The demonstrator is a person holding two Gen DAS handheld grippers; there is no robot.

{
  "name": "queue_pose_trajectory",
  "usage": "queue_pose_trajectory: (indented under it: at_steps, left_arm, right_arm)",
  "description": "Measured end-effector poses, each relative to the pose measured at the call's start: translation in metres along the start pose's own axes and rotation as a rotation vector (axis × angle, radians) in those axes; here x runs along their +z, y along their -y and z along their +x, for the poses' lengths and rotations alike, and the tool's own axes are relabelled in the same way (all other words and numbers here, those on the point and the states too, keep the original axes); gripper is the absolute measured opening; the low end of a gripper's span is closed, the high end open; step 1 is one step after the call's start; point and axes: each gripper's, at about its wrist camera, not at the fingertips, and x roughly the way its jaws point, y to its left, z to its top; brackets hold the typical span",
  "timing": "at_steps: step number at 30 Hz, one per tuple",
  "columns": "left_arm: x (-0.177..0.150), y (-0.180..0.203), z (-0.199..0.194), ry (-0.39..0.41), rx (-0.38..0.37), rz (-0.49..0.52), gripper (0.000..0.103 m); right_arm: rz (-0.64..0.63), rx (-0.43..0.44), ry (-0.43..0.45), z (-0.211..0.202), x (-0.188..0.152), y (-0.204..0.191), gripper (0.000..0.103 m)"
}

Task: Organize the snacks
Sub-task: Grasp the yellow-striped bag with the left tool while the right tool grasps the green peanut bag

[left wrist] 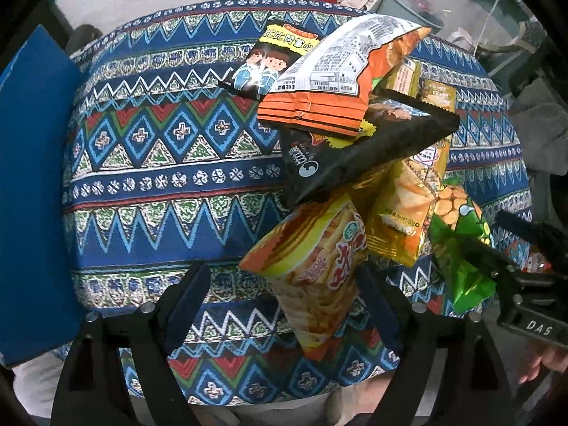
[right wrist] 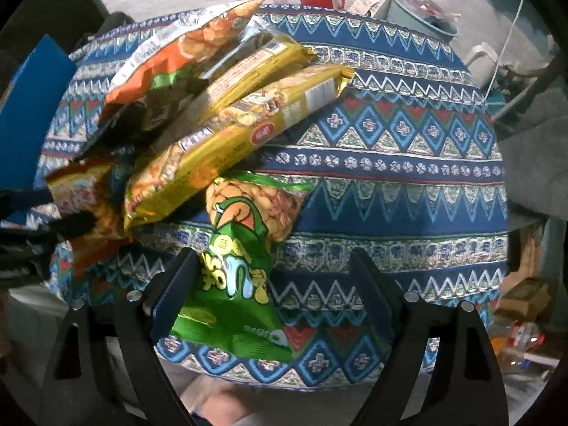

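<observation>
A heap of snack bags lies on a round table with a patterned blue cloth (left wrist: pixel 159 163). My left gripper (left wrist: pixel 287 277) points down at the near edge, open wide. An orange and yellow chip bag (left wrist: pixel 319 269) stands between its fingers, close to the right finger and clear of the left one. My right gripper (right wrist: pixel 273 259) is also open wide, with a green peanut bag (right wrist: pixel 234 284) between its fingers, against the left finger and apart from the right one. In the left wrist view the right gripper (left wrist: pixel 511 248) shows at the right by the green peanut bag (left wrist: pixel 465 266).
The heap holds an orange and silver bag (left wrist: pixel 340 71), a black bag (left wrist: pixel 355 152), a yellow cartoon bag (left wrist: pixel 273 60) and long golden packs (right wrist: pixel 248 117). A blue panel (left wrist: pixel 32 177) stands left of the table. A bucket (right wrist: pixel 419 14) and litter lie on the floor behind.
</observation>
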Motion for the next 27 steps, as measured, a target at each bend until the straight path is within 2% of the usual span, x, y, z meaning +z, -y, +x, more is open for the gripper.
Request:
queue_pose_trajectory:
  at_steps: [2, 8, 10, 12, 17, 18, 20, 26, 27]
  left_arm:
    - [0.002, 0.000, 0.001, -0.003, -0.006, -0.010, 0.086]
    - [0.010, 0.004, 0.009, -0.012, -0.040, -0.051, 0.086]
    - [0.014, 0.005, 0.015, -0.021, -0.040, -0.064, 0.086]
    - [0.018, 0.008, 0.023, -0.029, -0.033, -0.069, 0.086]
    - [0.022, 0.015, 0.035, -0.038, -0.022, -0.025, 0.085]
    - [0.023, 0.020, 0.038, -0.044, -0.027, -0.015, 0.083]
    - [0.020, 0.026, 0.044, -0.064, -0.038, 0.013, 0.062]
    - [0.010, 0.031, 0.043, -0.041, -0.046, 0.069, 0.043]
    - [0.009, 0.032, 0.042, -0.035, -0.041, 0.081, 0.043]
  right_arm:
    - [0.005, 0.018, -0.005, 0.006, 0.004, -0.004, 0.085]
    - [-0.031, -0.037, -0.047, 0.032, 0.011, -0.014, 0.084]
    - [-0.040, -0.046, -0.047, 0.036, 0.012, -0.013, 0.074]
    - [-0.038, -0.026, -0.052, 0.038, 0.013, -0.011, 0.053]
    - [-0.053, -0.062, -0.029, 0.033, 0.012, -0.006, 0.043]
    - [-0.054, -0.071, -0.025, 0.032, 0.012, -0.005, 0.040]
    - [-0.056, -0.085, -0.017, 0.025, 0.009, 0.005, 0.036]
    - [-0.022, -0.089, 0.004, 0.012, 0.008, 0.020, 0.034]
    - [-0.020, -0.091, 0.014, 0.008, 0.007, 0.022, 0.034]
